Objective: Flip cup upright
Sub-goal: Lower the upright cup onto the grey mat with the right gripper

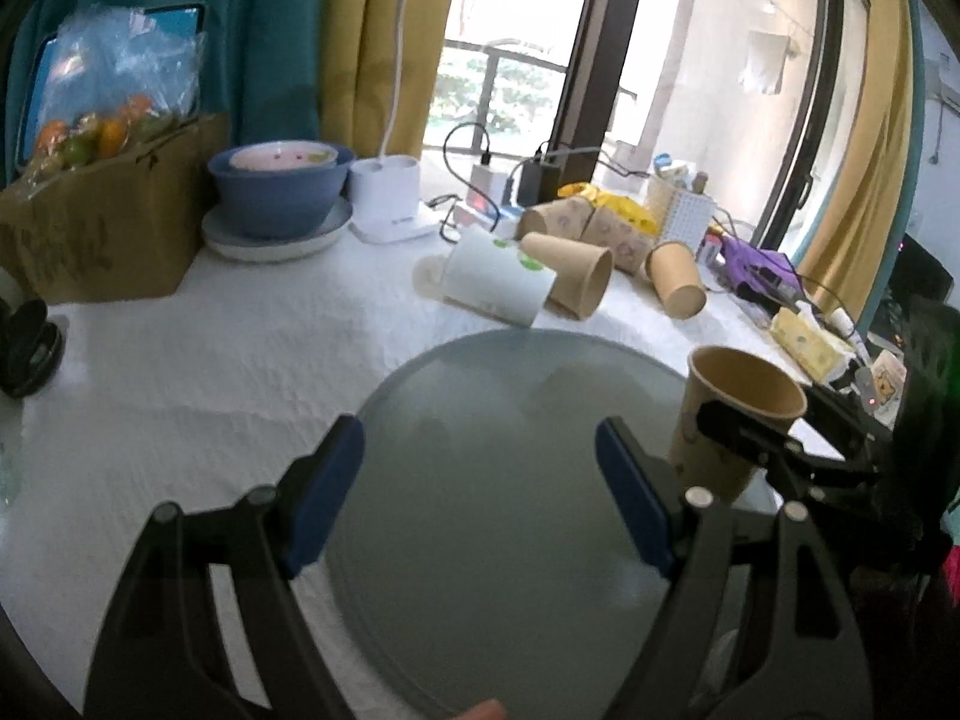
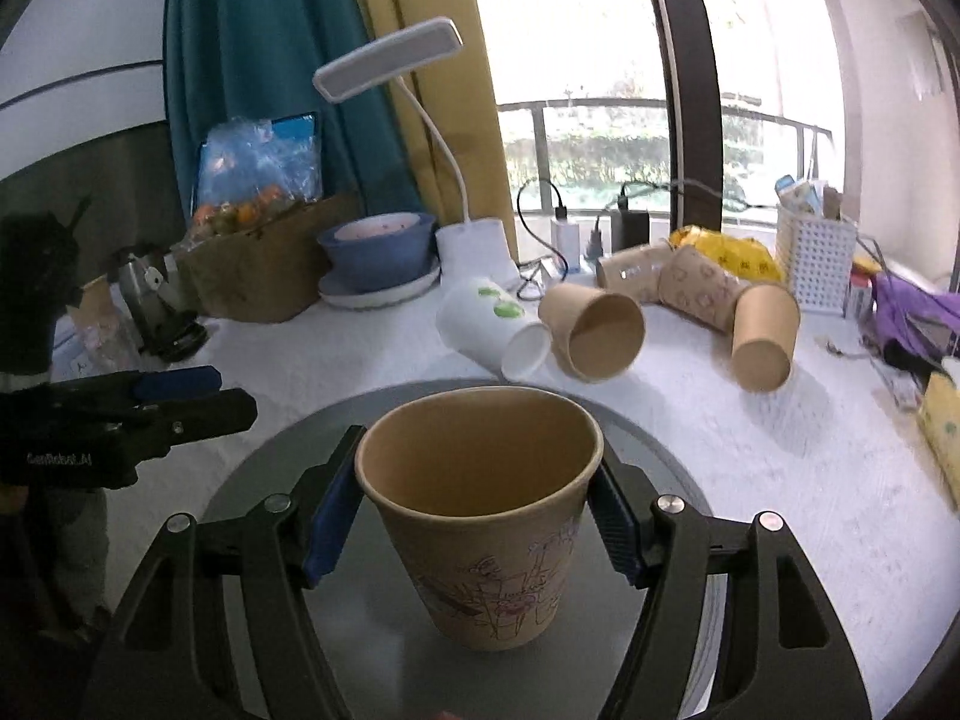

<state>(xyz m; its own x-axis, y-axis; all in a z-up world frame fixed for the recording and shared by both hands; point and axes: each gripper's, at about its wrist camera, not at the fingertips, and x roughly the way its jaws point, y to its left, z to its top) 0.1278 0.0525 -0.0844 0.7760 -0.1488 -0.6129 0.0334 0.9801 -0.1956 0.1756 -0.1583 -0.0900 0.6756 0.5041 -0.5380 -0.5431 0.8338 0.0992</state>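
Brown paper cup (image 2: 480, 516): mouth up, over the round grey glass plate (image 2: 672, 468); clamped just below the rim between the blue pads (image 2: 329, 516) of the right tongs (image 2: 474, 510). Line drawing on its side shows in the right wrist view only; whether its base touches the plate cannot be told.

Left tongs (image 1: 480, 492): fingers apart, nothing between them, over the same plate (image 1: 480, 420). This view shows the cup (image 1: 735, 414) from the side at right, with the right tongs (image 1: 744, 438) gripping it.

Counter (image 2: 750, 450): white textured cover. Lying on their sides beyond the plate: a white cup with green spots (image 2: 492, 330) and several brown cups (image 2: 594, 336).

Back row: blue bowl (image 1: 279, 192) on a plate, white desk lamp (image 1: 390, 198), cardboard box (image 1: 108, 222) with bagged fruit, white perforated basket (image 2: 813, 264).

Right wrist view alone shows the left tongs (image 2: 180, 402) from the side.
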